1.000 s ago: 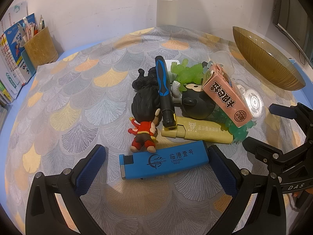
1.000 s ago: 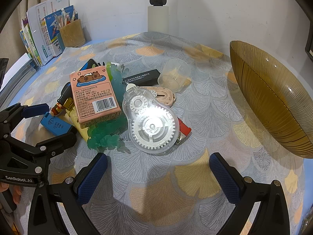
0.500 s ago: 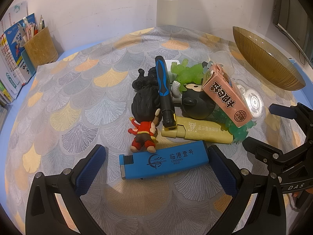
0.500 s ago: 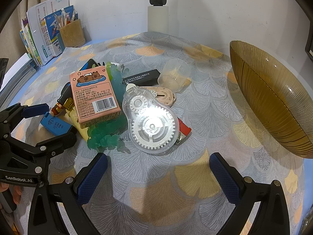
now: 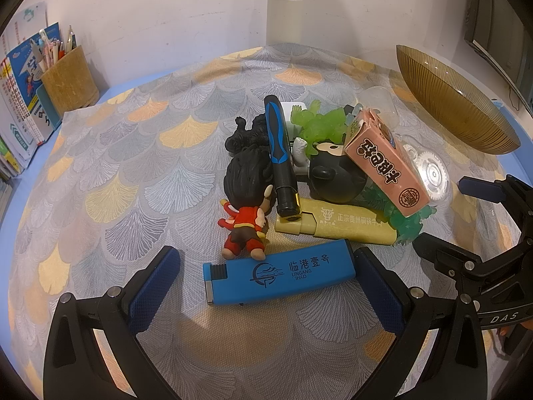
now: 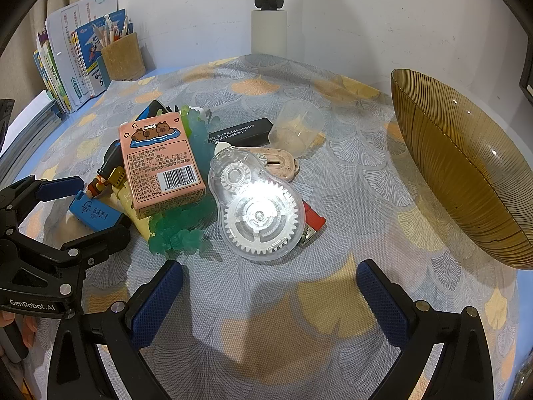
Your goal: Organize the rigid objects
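Observation:
A pile of small objects lies mid-table. My left gripper (image 5: 266, 266) is open, with the blue lighter (image 5: 279, 272) lying between its fingers. Behind it are a red-suited figurine (image 5: 245, 213), a yellow lighter (image 5: 336, 226), a blue-black pen (image 5: 279, 153), a pink card box (image 5: 386, 163) and green toys (image 5: 319, 125). My right gripper (image 6: 269, 286) is open and empty, just short of the clear correction-tape dispenser (image 6: 256, 206). The pink box (image 6: 160, 163), a red lighter (image 6: 313, 223) and a clear cup (image 6: 296, 126) lie nearby.
An amber glass bowl (image 6: 466, 166) stands at the right, also in the left wrist view (image 5: 456, 103). A pen holder (image 5: 68, 81) and books (image 5: 20, 100) stand at the back left. A white post (image 6: 269, 30) stands against the wall.

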The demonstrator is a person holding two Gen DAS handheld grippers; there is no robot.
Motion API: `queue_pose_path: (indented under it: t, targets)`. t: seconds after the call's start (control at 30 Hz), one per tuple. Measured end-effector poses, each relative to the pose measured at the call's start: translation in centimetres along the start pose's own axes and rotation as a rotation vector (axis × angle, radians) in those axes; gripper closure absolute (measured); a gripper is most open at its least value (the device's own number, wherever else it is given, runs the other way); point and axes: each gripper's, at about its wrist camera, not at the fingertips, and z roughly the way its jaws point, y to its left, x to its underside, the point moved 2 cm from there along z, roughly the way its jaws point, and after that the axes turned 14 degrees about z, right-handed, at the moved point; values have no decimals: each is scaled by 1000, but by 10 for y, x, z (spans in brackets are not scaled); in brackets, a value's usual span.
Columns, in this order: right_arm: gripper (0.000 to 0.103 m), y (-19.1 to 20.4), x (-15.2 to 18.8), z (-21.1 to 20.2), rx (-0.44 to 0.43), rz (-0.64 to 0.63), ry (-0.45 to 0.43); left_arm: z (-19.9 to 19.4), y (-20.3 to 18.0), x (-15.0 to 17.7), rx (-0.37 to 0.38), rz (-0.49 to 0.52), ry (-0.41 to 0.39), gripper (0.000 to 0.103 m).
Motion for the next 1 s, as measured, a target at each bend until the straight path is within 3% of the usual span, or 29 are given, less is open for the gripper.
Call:
queue_pose_path:
  t: [0.47,0.53,0.63,0.77,0.87,1.0]
  targets:
    - [0,0,0,-1,-1,0,1,0,0,0,1,-1,0,0]
    - [0,0,0,-2,-1,1,1,-3,0,4,6,5,33,0]
    - [0,-6,-2,-9,-45,39,-19,-20,5,16,15,-14,24,1]
    - [0,-16,-12,-26,-106,85,-68,-26,10,30,81,-97,-3,1]
    - [0,-16,-21,-20,-51,65,-57,-26,7,29,53,-125,-16,1]
    - [3,-16,-25,-8,-45,62,-51,-20,-3,26,-36,-102,19,1]
